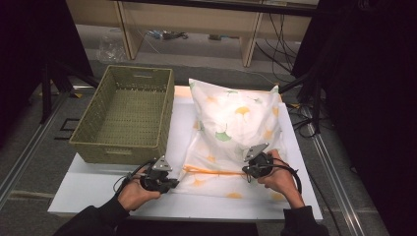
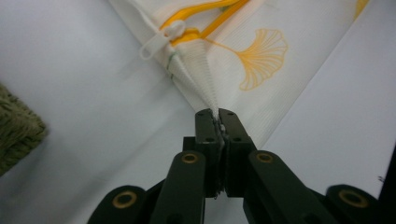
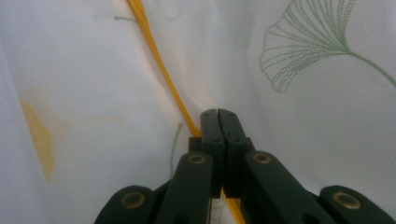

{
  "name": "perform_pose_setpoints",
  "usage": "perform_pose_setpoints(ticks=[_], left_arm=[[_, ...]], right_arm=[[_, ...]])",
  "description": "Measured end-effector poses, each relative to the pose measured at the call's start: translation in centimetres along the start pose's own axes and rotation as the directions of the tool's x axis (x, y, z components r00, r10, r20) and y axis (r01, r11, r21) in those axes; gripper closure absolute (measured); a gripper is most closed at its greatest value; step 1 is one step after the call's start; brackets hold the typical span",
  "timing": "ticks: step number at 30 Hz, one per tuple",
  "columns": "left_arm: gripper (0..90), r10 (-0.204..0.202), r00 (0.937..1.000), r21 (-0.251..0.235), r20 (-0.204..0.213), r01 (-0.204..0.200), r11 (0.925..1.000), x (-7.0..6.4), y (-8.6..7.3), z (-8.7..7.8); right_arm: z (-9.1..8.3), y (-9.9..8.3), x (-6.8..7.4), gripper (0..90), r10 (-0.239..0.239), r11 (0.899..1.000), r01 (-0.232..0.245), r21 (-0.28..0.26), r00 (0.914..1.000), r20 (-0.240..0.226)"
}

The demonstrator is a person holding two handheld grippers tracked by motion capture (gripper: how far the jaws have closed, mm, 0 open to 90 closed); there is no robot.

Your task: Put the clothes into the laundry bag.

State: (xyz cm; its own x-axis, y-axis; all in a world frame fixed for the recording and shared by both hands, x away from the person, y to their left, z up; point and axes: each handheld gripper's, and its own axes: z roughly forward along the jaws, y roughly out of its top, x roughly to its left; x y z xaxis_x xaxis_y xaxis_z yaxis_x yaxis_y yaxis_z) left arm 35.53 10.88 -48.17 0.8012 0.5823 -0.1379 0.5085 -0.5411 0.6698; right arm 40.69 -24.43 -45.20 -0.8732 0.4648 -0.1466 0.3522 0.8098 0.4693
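Left tongs (image 2: 217, 113) pinch our pillowcase (image 1: 236, 123) corner, right tongs (image 3: 217, 113) clench at its zipper (image 1: 212, 171), running left-right between them.

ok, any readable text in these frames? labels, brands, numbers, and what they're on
None. No words, numbers or signs can be read.
Pillowcase: printed leaves, no text.
Zipper pull: plain white, no marking seen.
Basket: plain weave, no tag seen.
Left gripper and right gripper: black jaws with brass rivets, no lettering.

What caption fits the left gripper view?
Left hand-held gripper shut on pillowcase corner beside its white zipper pull.
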Motion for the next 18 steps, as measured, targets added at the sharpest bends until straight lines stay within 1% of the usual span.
perform_pose_setpoints(ticks=[1, 2, 3, 4, 5, 6, 7, 8, 9, 10, 11, 12, 13, 14, 15, 16, 17, 18], left_arm=[[84.6, 0.0, 1.0, -0.015, -0.008, 0.0, 0.9999, -0.1, 0.1, -0.1], [79.4, -0.007, 1.0, -0.009, -0.004, 0.007, 0.9999, 0.0, 0.2, -0.2], [70.9, -0.03, 0.9994, -0.029, -0.017, 0.029, 0.9992, 0.0, 0.2, -0.2], [70.4, -0.028, 0.9995, -0.042, -0.017, 0.028, 0.9987, -0.1, 0.3, -0.3], [68.2, -0.022, 0.9996, -0.053, -0.017, 0.021, 0.9983, 0.0, 0.4, -0.4], [66.9, -0.012, 0.9993, -0.07, -0.036, 0.01, 0.9975, 0.0, 0.5, -0.6], [64.6, -0.002, 0.9988, -0.078, -0.049, -0.002, 0.997, 0.0, 0.6, -0.8], [61.8, -0.015, 0.9985, -0.086, -0.053, 0.01, 0.9962, -0.1, 0.6, -0.9], [59.4, -0.022, 0.998, -0.096, -0.06, 0.016, 0.9952, -0.1, 0.6, -1.0], [58.2, -0.011, 0.9983, -0.1, -0.057, 0.005, 0.995, -0.1, 0.6, -1.2], [57.0, -0.005, 0.9979, -0.107, -0.065, -0.002, 0.9943, -0.1, 0.7, -1.4], [55.4, -0.004, 0.9978, -0.115, -0.066, -0.003, 0.9934, -0.1, 0.7, -1.6], [54.0, -0.023, 0.9971, -0.121, -0.073, 0.014, 0.9925, -0.2, 0.7, -1.7], [53.0, -0.027, 0.9974, -0.131, -0.066, 0.019, 0.9912, -0.3, 0.7, -1.9], [51.9, -0.025, 0.9967, -0.135, -0.077, 0.014, 0.9907, -0.3, 0.8, -2.1], [51.6, -0.026, 0.9971, -0.15, -0.072, 0.015, 0.9887, -0.4, 0.8, -2.3], [50.5, -0.028, 0.9972, -0.163, -0.07, 0.016, 0.9865, -0.5, 0.9, -2.5], [49.4, -0.029, 0.9971, -0.172, -0.07, 0.017, 0.985, -0.5, 0.9, -2.7]], right_arm=[[-0.5, 0.0, 0.2, 90.0, 0.03, 1.0, -0.03, -0.007, 0.9996, 0.001], [-0.8, 0.0, 0.0, 90.0, 0.024, 0.999, -0.024, -0.036, 0.9995, 0.018], [-1.1, 0.0, 0.0, 90.0, 0.033, 0.999, -0.032, -0.04, 0.9992, 0.025], [-1.2, -0.2, -0.1, 90.0, 0.063, 0.996, -0.062, -0.057, 0.9978, 0.019], [-1.2, -0.2, -0.3, 89.5, 0.061, 0.996, -0.059, -0.071, 0.998, 0.018], [-1.1, -0.3, -0.3, 87.8, 0.073, 0.994, -0.071, -0.083, 0.9971, 0.023], [-1.2, -0.3, -0.4, 85.4, 0.074, 0.994, -0.071, -0.077, 0.9966, 0.035], [-1.3, -0.2, -0.7, 84.0, 0.062, 0.994, -0.059, -0.09, 0.9976, 0.03], [-1.5, -0.2, -0.7, 81.8, 0.071, 0.993, -0.067, -0.1, 0.9966, 0.04], [-1.8, -0.1, -0.4, 78.1, 0.109, 0.989, -0.105, -0.102, 0.9933, 0.036], [-2.1, -0.1, -0.5, 74.9, 0.104, 0.987, -0.099, -0.13, 0.9941, 0.031], [-2.4, 0.0, -0.6, 72.8, 0.106, 0.985, -0.101, -0.143, 0.9938, 0.032], [-2.5, 0.0, -0.8, 70.2, 0.084, 0.984, -0.075, -0.16, 0.9954, 0.046], [-2.7, -0.1, -0.8, 65.5, 0.111, 0.978, -0.103, -0.182, 0.9933, 0.032], [-2.9, -0.1, -0.9, 62.7, 0.108, 0.976, -0.096, -0.195, 0.9928, 0.051], [-3.2, -0.2, -0.9, 61.0, 0.152, 0.968, -0.137, -0.208, 0.9868, 0.057], [-3.4, -0.3, -1.0, 58.8, 0.158, 0.965, -0.141, -0.22, 0.9854, 0.062], [-3.4, -0.4, -1.2, 56.3, 0.15, 0.961, -0.127, -0.245, 0.9859, 0.074]])
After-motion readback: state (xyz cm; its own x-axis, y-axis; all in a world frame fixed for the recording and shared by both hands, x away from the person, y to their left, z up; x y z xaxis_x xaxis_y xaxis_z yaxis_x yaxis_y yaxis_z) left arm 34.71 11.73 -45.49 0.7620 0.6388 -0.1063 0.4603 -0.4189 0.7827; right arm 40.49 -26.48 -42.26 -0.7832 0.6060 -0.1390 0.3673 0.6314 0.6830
